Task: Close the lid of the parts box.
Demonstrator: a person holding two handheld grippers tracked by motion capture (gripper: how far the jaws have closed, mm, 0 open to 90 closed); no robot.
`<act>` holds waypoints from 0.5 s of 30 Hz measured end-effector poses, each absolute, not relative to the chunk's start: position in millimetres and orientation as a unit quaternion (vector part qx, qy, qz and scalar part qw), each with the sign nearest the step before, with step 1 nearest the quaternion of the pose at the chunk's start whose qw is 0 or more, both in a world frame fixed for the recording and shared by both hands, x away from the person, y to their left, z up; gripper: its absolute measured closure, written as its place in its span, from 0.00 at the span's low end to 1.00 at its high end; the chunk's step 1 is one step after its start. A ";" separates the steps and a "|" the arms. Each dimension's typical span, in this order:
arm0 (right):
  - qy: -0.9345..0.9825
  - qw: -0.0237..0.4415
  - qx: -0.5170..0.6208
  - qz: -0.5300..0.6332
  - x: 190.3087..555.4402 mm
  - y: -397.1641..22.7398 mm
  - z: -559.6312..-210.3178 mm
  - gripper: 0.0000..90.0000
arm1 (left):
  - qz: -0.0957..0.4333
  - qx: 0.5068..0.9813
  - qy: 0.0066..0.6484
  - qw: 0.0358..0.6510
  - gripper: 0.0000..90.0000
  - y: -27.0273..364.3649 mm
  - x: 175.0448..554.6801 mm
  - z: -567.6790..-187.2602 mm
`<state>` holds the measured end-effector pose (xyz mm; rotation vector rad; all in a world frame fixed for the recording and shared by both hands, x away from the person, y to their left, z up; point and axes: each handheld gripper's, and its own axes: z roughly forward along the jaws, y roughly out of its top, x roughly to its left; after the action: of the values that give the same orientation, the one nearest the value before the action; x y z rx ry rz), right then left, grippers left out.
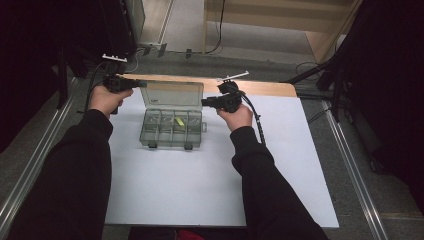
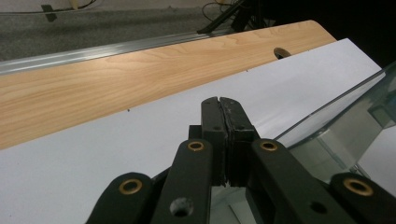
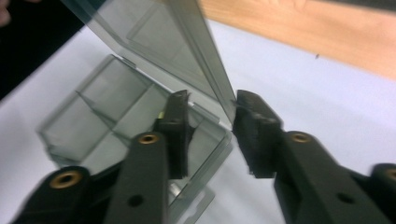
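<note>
**Lid up, box open: what you have and what remains**

Since the clear lid (image 1: 172,93) of the compartment box (image 1: 172,128) already stands raised at the back, you can treat the opening as largely done; what is left, by my reading, is to let the lid settle or to start on the contents. The box sits on the white sheet (image 1: 210,175) between your two hands, its latches toward you.

Your left gripper (image 2: 220,103) is clenched on nothing, jaws pressed flat together, resting just beside the lid's left edge. Your right gripper (image 3: 212,109) has its jaws parted with the lid's edge between them; one pad sits close against that edge, the other stands off inside the box, so it is not clamping.

The high view gives you what the others cannot: the whole layout, both hands flanking the lid, and a small yellow-green item (image 1: 180,121) in one back compartment. The right gripper view alone shows you how the lid edge runs between the jaws. The left gripper view adds the wooden table edge (image 2: 116,74) beyond the sheet.
</note>
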<state>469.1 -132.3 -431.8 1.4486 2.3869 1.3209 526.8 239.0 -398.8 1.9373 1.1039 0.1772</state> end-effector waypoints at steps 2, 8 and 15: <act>0.768 0.014 0.470 0.434 469.4 -135.8 -430.3 0.88 | 0.071 0.780 0.442 0.436 0.99 238.6 526.2 -398.0; 0.764 0.024 0.483 0.427 476.7 -135.2 -423.7 1.00 | 0.071 0.781 0.440 0.437 0.99 237.4 524.6 -395.9; 0.759 0.034 0.490 0.426 490.5 -130.3 -409.9 1.00 | 0.067 0.783 0.437 0.438 0.99 237.1 523.0 -393.8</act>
<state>490.5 -130.3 -409.9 1.5085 2.3362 1.3109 523.0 237.1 -393.8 1.9453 1.0867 0.1657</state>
